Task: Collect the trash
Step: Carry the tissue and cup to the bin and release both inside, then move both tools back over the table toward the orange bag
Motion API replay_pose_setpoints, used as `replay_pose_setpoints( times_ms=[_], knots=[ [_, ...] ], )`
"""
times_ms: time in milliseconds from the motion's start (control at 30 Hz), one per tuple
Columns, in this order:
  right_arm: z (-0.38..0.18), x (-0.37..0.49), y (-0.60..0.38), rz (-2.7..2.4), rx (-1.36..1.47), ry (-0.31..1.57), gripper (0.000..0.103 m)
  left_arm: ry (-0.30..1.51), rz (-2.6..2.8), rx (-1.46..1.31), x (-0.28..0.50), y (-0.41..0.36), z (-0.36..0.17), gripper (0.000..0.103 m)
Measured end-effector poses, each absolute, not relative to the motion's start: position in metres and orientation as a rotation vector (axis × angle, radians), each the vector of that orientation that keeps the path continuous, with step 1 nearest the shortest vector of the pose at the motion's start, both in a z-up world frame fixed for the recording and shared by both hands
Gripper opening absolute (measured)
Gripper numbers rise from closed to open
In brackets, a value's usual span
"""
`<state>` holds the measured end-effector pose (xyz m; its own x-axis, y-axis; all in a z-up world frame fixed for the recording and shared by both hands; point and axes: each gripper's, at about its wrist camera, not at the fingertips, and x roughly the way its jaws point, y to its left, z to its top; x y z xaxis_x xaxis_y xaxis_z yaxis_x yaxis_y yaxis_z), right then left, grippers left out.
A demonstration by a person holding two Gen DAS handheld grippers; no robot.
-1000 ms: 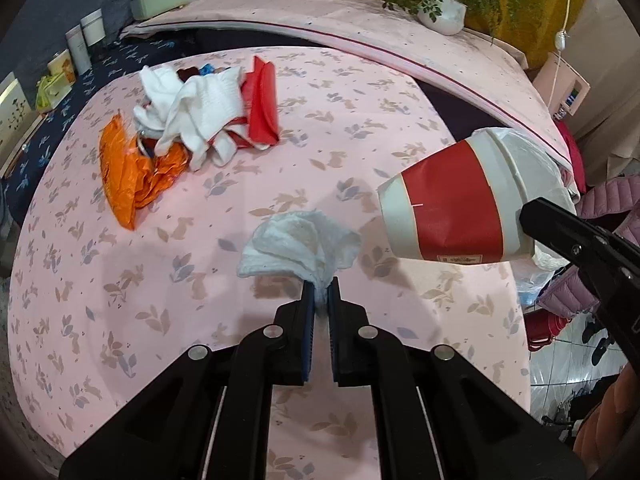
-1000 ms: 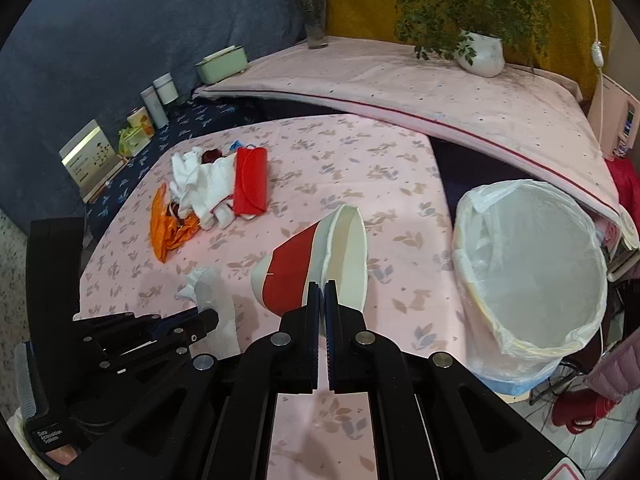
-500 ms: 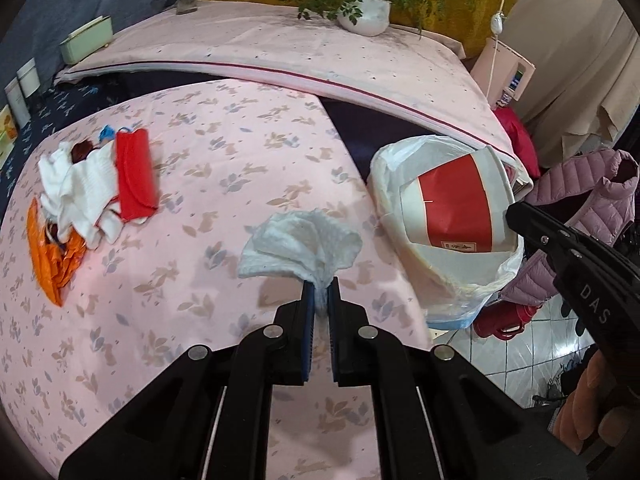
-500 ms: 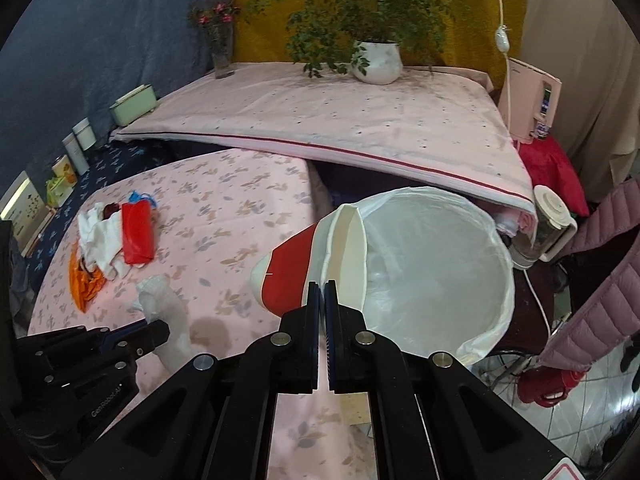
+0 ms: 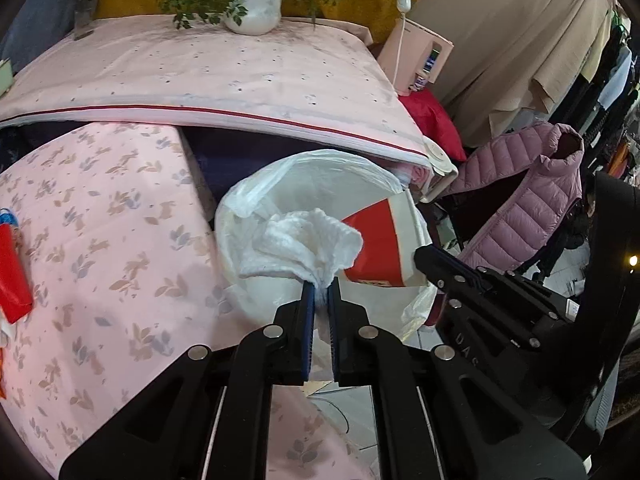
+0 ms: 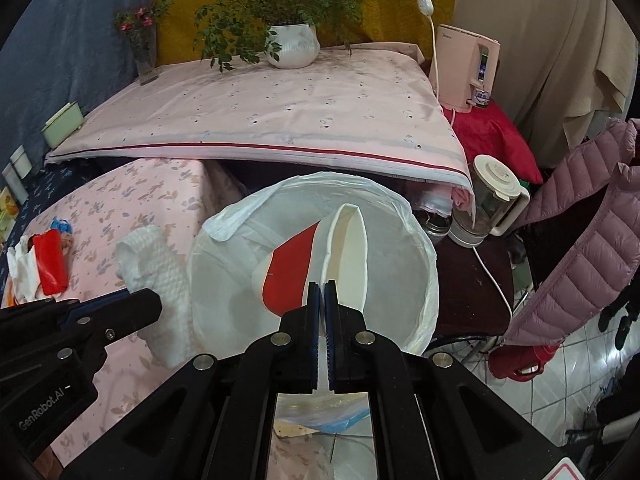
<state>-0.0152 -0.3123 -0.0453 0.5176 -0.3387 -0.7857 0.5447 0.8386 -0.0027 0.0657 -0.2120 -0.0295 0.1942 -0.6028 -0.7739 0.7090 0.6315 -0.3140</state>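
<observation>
My left gripper [image 5: 320,292] is shut on a crumpled white tissue [image 5: 300,242] and holds it over the near rim of a bin lined with a white plastic bag [image 5: 320,168]. My right gripper [image 6: 322,286] is shut on the rim of a red and white paper cup [image 6: 292,268], held on its side above the bin's opening [image 6: 404,288]. The cup [image 5: 376,244] shows in the left wrist view just right of the tissue. The tissue [image 6: 156,268] and the left gripper [image 6: 132,304] show at the left in the right wrist view.
The pink flowered table [image 5: 100,240] lies left of the bin, with a red packet [image 6: 50,266] and white cloths [image 6: 22,276] at its far left. A raised pink-covered surface [image 6: 280,112] with a potted plant [image 6: 292,46] stands behind. A blender [image 6: 492,200] and a purple jacket [image 6: 580,220] are at the right.
Both grippers have swung right from over the table to the bin, carrying the tissue and the cup. The cup now hangs over the bin's opening and the tissue over its near rim.
</observation>
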Motion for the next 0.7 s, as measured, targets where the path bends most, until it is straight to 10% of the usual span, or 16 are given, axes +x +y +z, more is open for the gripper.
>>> replay_pose_setpoints(
  times_ms=[67, 200, 700],
  knots=[
    [-0.049, -0.015, -0.322, -0.551, 0.280, 0.884, 0.004, 1.023, -0.933, 0.120, 0.068, -0.221, -0.032, 0.009],
    [-0.052, -0.014, -0.329, -0.565, 0.296, 0.886, 0.004, 1.000, -0.861, 0.129, 0.072, -0.222, -0.035, 0.047],
    [-0.038, 0.000, -0.287, -0.504, 0.244, 0.862, 0.039, 0.967, -0.578, 0.135, 0.093, -0.160, -0.036, 0.047]
  ],
)
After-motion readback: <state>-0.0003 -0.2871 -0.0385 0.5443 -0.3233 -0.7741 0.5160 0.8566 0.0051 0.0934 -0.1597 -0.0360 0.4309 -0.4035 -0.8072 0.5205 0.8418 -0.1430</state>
